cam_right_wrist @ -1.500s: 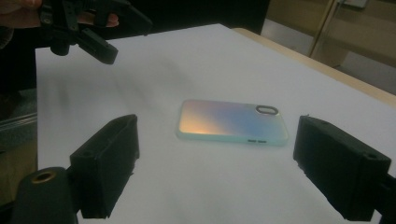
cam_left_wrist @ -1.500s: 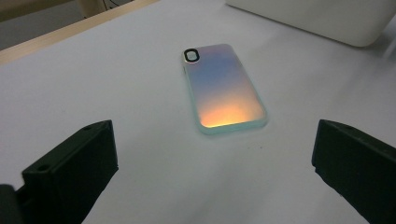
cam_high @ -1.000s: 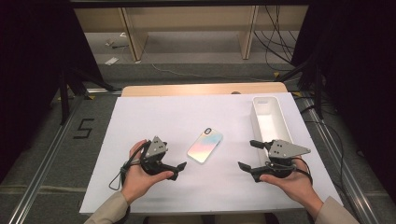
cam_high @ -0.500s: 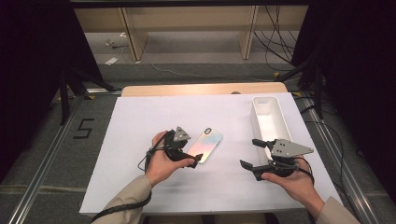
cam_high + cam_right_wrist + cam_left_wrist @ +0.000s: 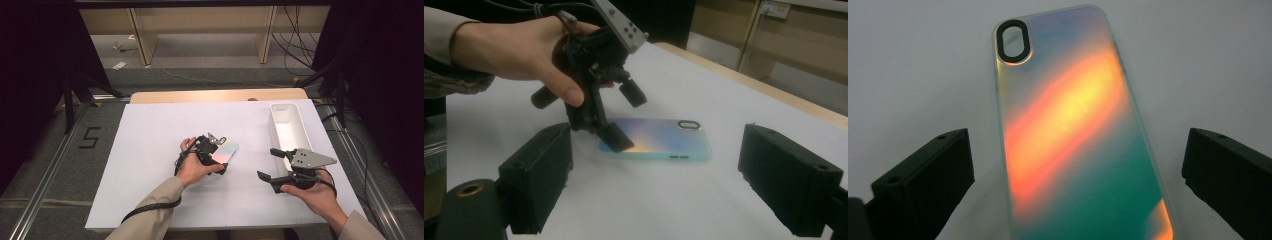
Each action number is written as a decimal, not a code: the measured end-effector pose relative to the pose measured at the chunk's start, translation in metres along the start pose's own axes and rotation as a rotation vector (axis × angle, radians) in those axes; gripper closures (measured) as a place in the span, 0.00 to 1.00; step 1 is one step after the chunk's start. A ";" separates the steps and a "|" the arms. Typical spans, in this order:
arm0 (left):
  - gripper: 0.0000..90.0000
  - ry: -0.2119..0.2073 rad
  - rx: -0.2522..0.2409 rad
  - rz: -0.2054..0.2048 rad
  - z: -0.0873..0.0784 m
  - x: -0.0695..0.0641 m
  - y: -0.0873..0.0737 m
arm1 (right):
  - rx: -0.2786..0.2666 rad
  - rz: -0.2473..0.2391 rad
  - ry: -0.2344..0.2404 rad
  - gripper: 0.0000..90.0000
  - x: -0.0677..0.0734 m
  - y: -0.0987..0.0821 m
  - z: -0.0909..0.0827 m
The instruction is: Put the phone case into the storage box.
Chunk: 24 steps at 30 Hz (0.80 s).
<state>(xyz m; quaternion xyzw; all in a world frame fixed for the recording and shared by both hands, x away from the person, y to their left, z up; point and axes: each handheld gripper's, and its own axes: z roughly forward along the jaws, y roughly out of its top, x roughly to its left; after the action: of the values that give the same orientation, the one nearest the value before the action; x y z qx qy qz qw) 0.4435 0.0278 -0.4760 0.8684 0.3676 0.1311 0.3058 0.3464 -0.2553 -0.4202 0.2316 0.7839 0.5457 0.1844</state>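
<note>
Between spread jaws of left gripper point(image 5: 220, 156), untouched: iridescent phone case point(image 5: 1073, 130), flat on white table point(image 5: 150, 150), camera hole at far end. Right gripper point(image 5: 272, 163) released, nothing inside, well apart from case. White tray point(image 5: 280, 112) just beyond right gripper.

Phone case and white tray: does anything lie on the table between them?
No. In the high view the stretch of white table top between the phone case and the white tray is bare.

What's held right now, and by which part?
Nothing. The left gripper is open, its fingers straddling the phone case at its lower end without pressing. The right gripper is open with nothing between its fingers.
</note>
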 end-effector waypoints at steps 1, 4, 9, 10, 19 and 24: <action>0.00 0.001 0.006 0.000 0.002 0.000 0.000 | 0.001 0.002 0.001 0.17 0.000 0.000 0.000; 0.00 0.014 0.015 -0.011 0.006 0.002 0.001 | -0.001 0.002 0.003 0.17 0.000 0.000 0.000; 0.00 0.019 0.036 -0.016 0.010 0.004 0.002 | 0.001 -0.001 0.006 0.17 0.000 0.000 0.000; 0.00 0.016 0.037 -0.015 0.010 0.004 0.002 | 0.002 0.000 0.007 0.17 0.000 0.000 0.000; 0.00 0.036 0.068 -0.014 0.014 0.002 0.003 | 0.001 0.002 0.012 0.17 0.000 0.000 0.001; 0.00 0.036 0.080 -0.016 0.016 0.002 0.005 | 0.009 0.005 0.015 0.17 0.001 -0.001 0.001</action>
<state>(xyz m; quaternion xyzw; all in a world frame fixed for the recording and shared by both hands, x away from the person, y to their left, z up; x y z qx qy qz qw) 0.4545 0.0193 -0.4852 0.8745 0.3850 0.1292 0.2651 0.3463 -0.2544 -0.4214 0.2302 0.7871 0.5445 0.1762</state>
